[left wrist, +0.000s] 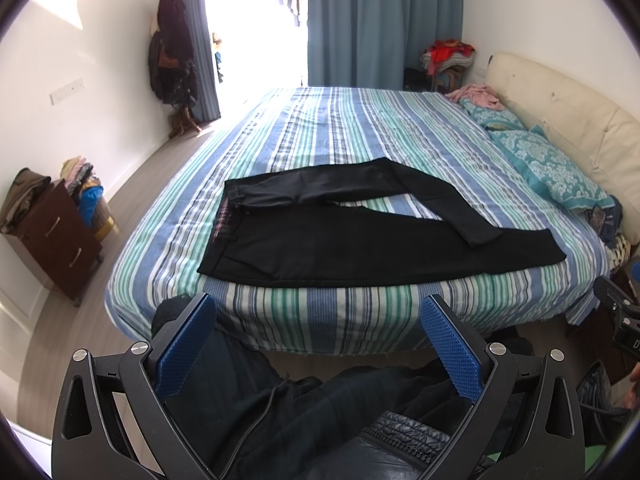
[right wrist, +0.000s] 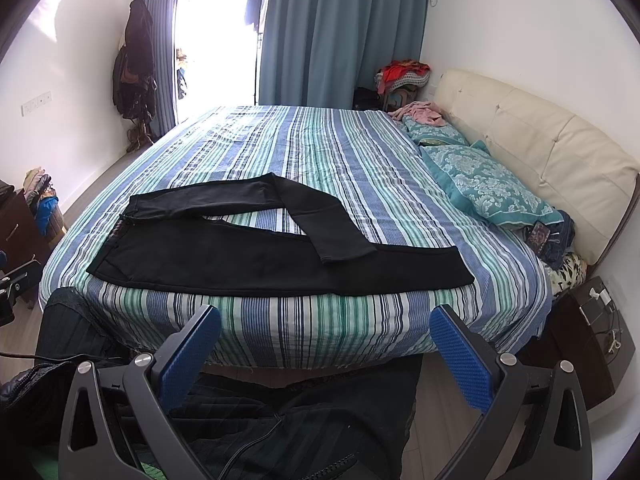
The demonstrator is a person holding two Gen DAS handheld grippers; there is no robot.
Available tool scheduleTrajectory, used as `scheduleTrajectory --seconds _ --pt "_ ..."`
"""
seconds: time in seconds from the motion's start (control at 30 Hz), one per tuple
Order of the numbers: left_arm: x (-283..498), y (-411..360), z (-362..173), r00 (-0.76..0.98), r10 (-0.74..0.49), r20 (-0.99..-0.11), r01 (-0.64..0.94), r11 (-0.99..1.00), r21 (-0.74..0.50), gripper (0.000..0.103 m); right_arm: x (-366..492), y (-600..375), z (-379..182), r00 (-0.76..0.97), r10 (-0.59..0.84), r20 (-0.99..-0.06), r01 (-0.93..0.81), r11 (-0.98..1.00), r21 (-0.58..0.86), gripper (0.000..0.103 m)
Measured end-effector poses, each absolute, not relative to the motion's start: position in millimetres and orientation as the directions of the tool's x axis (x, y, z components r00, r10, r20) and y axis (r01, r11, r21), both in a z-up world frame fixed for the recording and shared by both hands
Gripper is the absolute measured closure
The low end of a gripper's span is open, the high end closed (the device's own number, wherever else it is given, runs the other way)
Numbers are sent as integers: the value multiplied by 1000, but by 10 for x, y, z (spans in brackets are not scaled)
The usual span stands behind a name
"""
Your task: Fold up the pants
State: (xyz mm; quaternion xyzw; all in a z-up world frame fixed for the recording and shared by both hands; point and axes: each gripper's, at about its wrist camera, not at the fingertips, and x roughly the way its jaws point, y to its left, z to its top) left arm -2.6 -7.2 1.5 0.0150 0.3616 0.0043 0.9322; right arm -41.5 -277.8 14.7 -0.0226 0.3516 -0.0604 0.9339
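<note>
Open striped bedspread (right wrist: 320, 152) was seen beyond the pants (right wrist: 248, 256) — unobstructed toward the curtains (right wrist: 340, 32). The right side was crowded by teal pillows (right wrist: 488, 188) and the headboard (right wrist: 540, 144); a dresser (left wrist: 56, 236) stood left of the bed.

Black gripper frames, silver screws, blue ribbed fingers (left wrist: 452, 344)

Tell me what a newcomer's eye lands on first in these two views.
The black pants lie spread on the striped bed near its front edge, one leg bent across the other. Behind, bright daylight floods between the blue curtains. Both grippers, left and right, hang open, short of the bed.
</note>
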Motion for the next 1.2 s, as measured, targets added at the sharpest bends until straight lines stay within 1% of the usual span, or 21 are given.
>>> scheduleTrajectory --seconds 0.63,0.8,1.2 --pt "-51 -79 5 736 20 -677 2 999 32 1 -405 -2810 156 743 -129 -656 105 992 -75 0" --pt "-72 -81 -32 732 20 -681 1 1000 31 1 -387 -2857 166 738 -158 -656 138 987 -82 0" --pt "-71 -64 -41 730 20 -683 1 1000 30 1 -404 -2817 275 764 -209 -610 158 978 -138 0"
